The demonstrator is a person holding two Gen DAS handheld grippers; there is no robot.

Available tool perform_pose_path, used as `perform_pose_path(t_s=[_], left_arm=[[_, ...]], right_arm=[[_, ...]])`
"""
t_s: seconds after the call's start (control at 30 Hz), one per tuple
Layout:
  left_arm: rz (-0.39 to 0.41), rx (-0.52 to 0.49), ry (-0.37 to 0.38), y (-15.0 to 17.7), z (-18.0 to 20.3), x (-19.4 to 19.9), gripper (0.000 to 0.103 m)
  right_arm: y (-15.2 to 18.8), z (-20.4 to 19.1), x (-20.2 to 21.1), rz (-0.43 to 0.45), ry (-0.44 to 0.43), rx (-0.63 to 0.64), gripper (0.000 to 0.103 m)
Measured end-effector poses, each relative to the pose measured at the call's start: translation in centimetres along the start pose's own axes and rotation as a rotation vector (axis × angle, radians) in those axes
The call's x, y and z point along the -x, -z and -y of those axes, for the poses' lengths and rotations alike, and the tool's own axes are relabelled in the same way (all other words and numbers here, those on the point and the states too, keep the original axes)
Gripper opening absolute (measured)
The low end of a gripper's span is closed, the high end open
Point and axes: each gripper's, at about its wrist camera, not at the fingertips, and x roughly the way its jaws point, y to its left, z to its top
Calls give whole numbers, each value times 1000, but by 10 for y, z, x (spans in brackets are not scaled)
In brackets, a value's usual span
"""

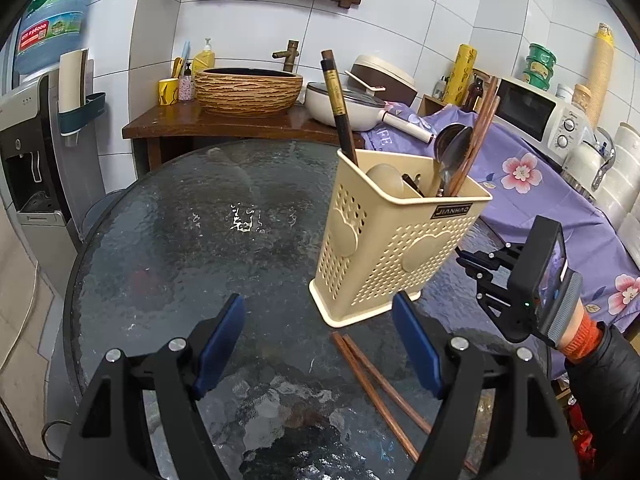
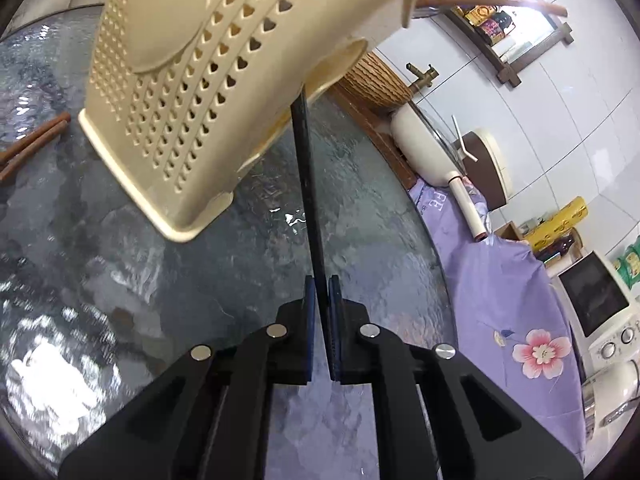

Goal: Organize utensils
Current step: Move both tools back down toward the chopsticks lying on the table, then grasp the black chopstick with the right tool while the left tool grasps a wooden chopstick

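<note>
Two brown chopsticks (image 1: 380, 392) are left loose on the glass table (image 1: 180, 240), just in front of the cream utensil holder (image 1: 396, 236), between the holder's base and the left gripper (image 1: 320, 344). The left gripper's jaws stand wide apart with nothing between them.

The right gripper (image 2: 321, 320) is closed on a thin black chopstick (image 2: 310, 200); the blue pads (image 2: 335, 320) are pressed against its shaft near one end. The chopstick runs up and away from the pads, and its far end is hidden behind the holder's perforated wall, so it cannot be told whether the tip rests on the table or hangs free.

In the holder, one dark chopstick (image 1: 340, 108) stands in the left compartment, while spoons (image 1: 452, 148) and brown chopsticks (image 1: 476, 128) lean in the right one.

The step in hand is judged to be the transfer of the black chopstick to the holder. For a clean result:

- The grip should be kept firm, since a thin shaft held near its end is likely to pivot between the pads.
- The chopstick should be raised clear of the holder's rim before any sideways travel.
- The tip should be lowered into the left compartment beside its dark match.
- Release should be made only once the tip is well inside.
</note>
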Motion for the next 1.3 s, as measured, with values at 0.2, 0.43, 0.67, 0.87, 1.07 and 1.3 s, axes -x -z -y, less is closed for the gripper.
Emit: perform_pose_path(t_s=[0.2, 0.43, 0.67, 0.87, 1.07, 1.3], left_arm=[[-10, 0, 8, 5, 3, -1, 74], [-16, 6, 41, 9, 13, -3, 74], [-74, 42, 199, 14, 46, -20, 70], [-125, 30, 262, 25, 70, -28, 67], [-125, 22, 234, 31, 60, -25, 68], [-100, -50, 53, 38, 35, -9, 71]], right_arm=[[21, 5, 14, -34, 27, 39, 7], [50, 11, 40, -95, 42, 39, 6], [58, 0, 80, -133, -119, -108, 6], [60, -2, 102, -198, -285, -303, 6], [67, -28, 113, -289, -511, -460, 7], [61, -43, 126, -241, -514, -537, 50]])
